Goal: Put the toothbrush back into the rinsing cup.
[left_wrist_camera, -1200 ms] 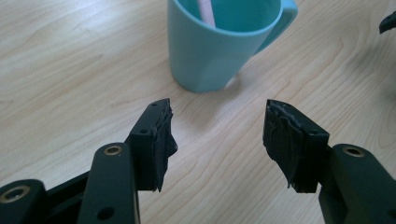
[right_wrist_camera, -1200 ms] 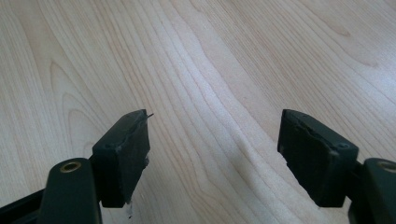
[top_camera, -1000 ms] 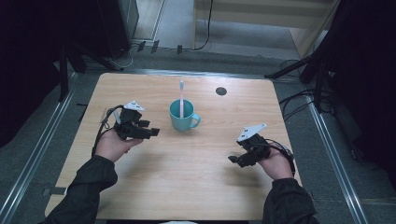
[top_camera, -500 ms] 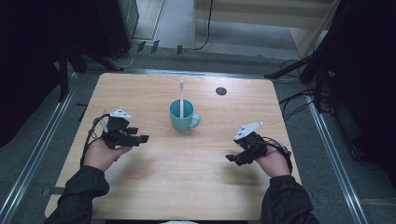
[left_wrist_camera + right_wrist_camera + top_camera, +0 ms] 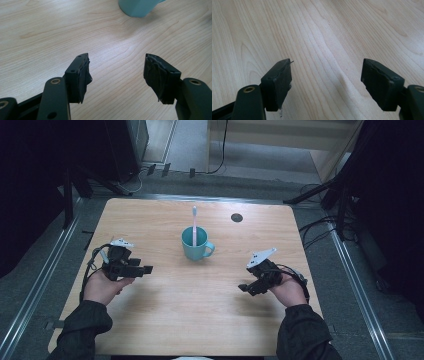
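A teal mug [image 5: 196, 245] stands upright near the middle of the wooden table [image 5: 165, 320], its handle toward the right. A pale toothbrush [image 5: 194, 222] stands upright in it. My left gripper [image 5: 142, 270] rests at the table's left, well clear of the mug, open with nothing between its jaws. Its own view has the gripper [image 5: 117, 67] over bare wood and the mug's base [image 5: 138, 7] at the top edge. My right gripper [image 5: 246, 289] sits at the right front, open and empty; in its own view the gripper [image 5: 327, 75] is above bare wood.
A small dark round hole [image 5: 237, 217] lies in the table's far right part. Metal rails [image 5: 45, 275] run along both sides of the table. Cables [image 5: 315, 230] lie on the floor to the right.
My left gripper has drawn back to the left and toward the front, away from the mug. My right gripper has shifted slightly toward the front. Mug and toothbrush have not moved.
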